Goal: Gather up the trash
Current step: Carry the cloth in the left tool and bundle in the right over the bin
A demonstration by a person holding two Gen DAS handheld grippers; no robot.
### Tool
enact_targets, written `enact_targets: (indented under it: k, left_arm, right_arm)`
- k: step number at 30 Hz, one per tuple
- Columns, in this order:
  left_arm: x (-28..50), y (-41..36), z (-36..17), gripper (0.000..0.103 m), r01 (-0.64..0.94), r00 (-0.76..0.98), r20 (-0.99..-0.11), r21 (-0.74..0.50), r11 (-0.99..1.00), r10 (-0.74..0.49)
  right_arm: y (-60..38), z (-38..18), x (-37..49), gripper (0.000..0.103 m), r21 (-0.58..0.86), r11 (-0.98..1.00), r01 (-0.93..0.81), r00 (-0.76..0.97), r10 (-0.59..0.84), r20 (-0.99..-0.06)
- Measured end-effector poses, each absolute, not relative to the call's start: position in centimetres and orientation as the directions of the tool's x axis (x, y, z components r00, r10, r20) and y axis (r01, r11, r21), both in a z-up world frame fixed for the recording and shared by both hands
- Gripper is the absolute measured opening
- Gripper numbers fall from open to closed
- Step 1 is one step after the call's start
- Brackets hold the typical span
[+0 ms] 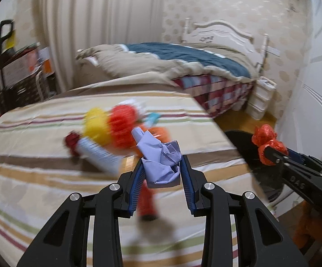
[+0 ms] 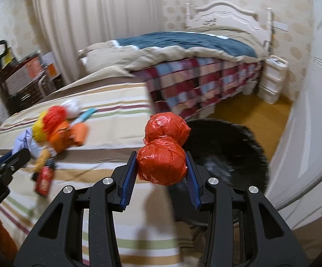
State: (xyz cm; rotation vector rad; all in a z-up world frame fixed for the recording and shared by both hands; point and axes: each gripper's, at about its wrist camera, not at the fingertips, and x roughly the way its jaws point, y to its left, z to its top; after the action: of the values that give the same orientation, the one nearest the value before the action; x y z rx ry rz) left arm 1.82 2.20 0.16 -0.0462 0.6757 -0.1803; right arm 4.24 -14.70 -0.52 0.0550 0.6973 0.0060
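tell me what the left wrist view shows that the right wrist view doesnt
Only the left wrist view shows the crumpled lilac paper up close, clamped in the left tool, and a white tube with a red cap.

Only the right wrist view shows the red plastic wad filling the right tool, a red packet lying on the sheet, and most of the black bin's opening.

Both show the striped sheet, the blurred pile of yellow, red and orange trash, the further bed with the blue cover and the curtain.
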Motion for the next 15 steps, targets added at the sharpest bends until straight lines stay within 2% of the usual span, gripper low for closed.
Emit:
enact_targets:
  k: [9, 15]
  left_arm:
    - [5.1, -5.7, 0.0, 0.035, 0.281, 0.739, -0.611, -0.102, 0.954, -0.283]
    - [7.5, -9.4, -1.1, 0.035, 0.311, 0.717, -0.633, -0.082, 0.947, -0.291]
  right_arm:
    - [-20.3, -2.2, 6.0, 0.04, 0.034, 0.994, 0.107, 0.753, -0.058, -0.656]
    - [-22.4, -3.2, 7.1, 0.04, 0.036, 0.99, 0.136, 0.745, -0.078, -0.662]
